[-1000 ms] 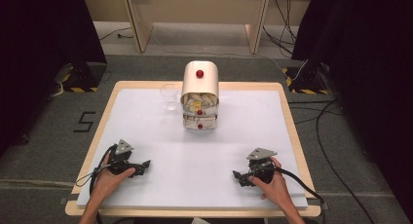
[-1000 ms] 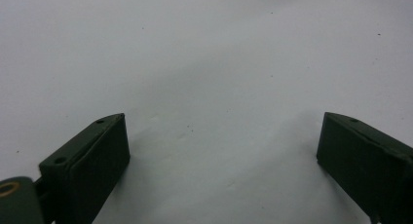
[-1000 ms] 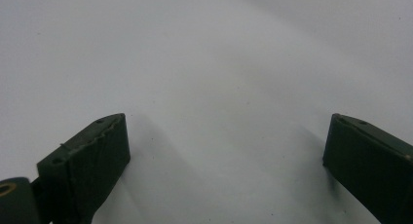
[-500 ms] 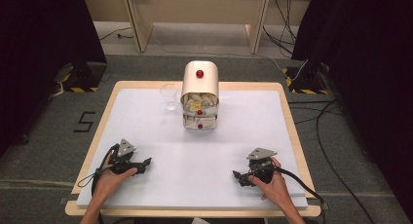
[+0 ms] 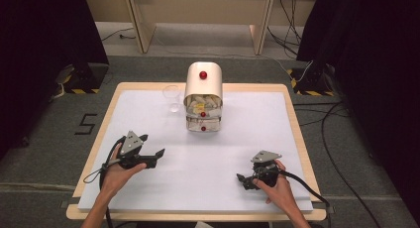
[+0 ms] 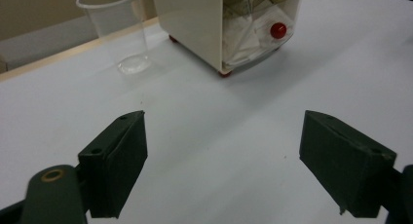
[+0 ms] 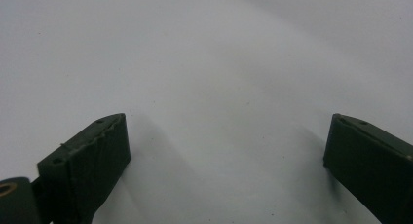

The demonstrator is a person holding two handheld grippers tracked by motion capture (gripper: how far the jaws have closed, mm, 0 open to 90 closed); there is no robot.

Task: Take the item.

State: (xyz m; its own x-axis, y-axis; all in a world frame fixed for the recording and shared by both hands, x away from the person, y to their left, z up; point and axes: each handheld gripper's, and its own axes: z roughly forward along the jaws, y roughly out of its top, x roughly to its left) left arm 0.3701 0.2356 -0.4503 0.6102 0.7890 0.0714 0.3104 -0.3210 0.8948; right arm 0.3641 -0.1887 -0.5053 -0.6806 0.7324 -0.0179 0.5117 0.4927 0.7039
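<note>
Both jaws empty — cup (image 6: 115,29), dispenser (image 6: 209,24) ahead

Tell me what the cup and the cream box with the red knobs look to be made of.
Cup: clear, thin plastic by the look; the table shows through its wall and the rim is a fine line.
Cream box: smooth, slightly glossy shell with rounded top, probably moulded plastic, though painted metal is possible. Its front panel is see-through, showing white packets behind the red knob.
</note>
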